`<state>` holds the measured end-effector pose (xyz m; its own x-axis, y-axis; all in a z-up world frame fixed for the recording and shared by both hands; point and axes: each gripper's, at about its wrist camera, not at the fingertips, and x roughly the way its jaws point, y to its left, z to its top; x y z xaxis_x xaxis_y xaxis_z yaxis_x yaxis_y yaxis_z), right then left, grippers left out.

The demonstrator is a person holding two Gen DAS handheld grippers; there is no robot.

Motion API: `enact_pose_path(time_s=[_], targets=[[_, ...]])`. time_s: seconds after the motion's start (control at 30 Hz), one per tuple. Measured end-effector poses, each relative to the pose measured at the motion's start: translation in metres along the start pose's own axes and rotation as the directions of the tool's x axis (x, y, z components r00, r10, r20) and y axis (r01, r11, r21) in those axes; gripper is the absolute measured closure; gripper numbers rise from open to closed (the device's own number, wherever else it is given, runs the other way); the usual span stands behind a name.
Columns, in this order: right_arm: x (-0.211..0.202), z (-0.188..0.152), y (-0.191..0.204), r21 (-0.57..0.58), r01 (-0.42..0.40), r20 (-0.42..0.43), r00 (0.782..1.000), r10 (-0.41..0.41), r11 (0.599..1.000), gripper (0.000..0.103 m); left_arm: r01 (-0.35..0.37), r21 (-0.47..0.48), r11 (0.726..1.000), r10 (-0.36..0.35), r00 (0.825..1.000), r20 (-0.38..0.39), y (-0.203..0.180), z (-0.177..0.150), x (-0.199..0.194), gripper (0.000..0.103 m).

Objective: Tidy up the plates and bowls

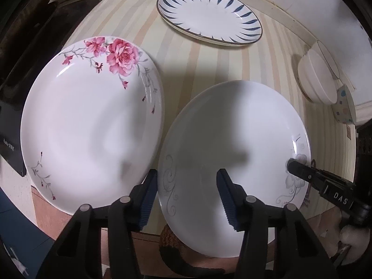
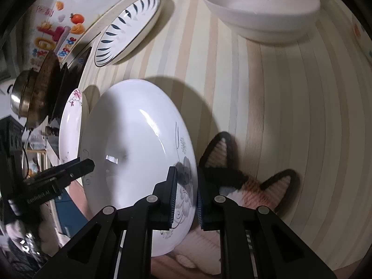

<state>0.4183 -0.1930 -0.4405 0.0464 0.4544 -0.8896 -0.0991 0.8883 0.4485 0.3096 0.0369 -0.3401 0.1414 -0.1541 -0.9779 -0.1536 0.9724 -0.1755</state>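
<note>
A white plate with grey flower swirls point(image 1: 234, 144) is held tilted above the striped table, lifted at its near edge. My right gripper point(image 2: 186, 200) is shut on this plate's point(image 2: 139, 153) rim at the grey flower; its finger also shows in the left wrist view point(image 1: 300, 167). My left gripper point(image 1: 186, 197) is open, its jaws straddling the plate's left rim without closing. A pink rose plate point(image 1: 90, 121) lies to the left, seen edge-on in the right wrist view point(image 2: 72, 121). A blue leaf-pattern plate point(image 1: 209, 14) lies at the back. A white bowl point(image 2: 260, 7) stands beyond.
The striped table point(image 1: 186, 69) carries a white bowl point(image 1: 316, 79) and a dotted bowl point(image 1: 344, 109) at the right. A knitted cat-ear item point(image 2: 246, 174) lies under the held plate. Dark boxes point(image 1: 14, 93) and metal pots point(image 2: 30, 95) stand at the left.
</note>
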Motion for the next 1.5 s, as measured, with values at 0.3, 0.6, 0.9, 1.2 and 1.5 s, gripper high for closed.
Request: enact_pose_path(time_s=[0.3,0.6,0.9,1.2,1.5], targets=[[-0.025,-0.013,-0.017,-0.018,0.002,0.023,1.000,-0.002,1.000,0.086,-0.003,0.064,0.998,0.001,1.000,0.025,-0.020,-0.004,-0.009,0.056],[-0.068,-0.034,-0.073,0.058,0.020,0.058,0.998,-0.023,0.998,0.086,0.031,0.155,0.987,-0.036,0.999,0.033,-0.079,-0.006,-0.009,0.056],[-0.083,-0.045,-0.120,0.127,0.042,0.072,0.996,-0.052,0.991,0.086,0.027,0.215,0.976,-0.029,1.000,0.007,-0.133,0.008,0.020,0.056],[-0.076,-0.050,-0.125,0.138,0.034,0.066,0.997,-0.043,0.990,0.086,-0.025,0.212,0.977,0.021,1.000,0.021,-0.134,0.006,0.022,0.056],[-0.068,-0.041,-0.105,0.094,0.056,0.069,0.996,-0.063,0.994,0.084,-0.043,0.188,0.981,0.036,0.998,0.044,-0.119,0.010,0.023,0.056]])
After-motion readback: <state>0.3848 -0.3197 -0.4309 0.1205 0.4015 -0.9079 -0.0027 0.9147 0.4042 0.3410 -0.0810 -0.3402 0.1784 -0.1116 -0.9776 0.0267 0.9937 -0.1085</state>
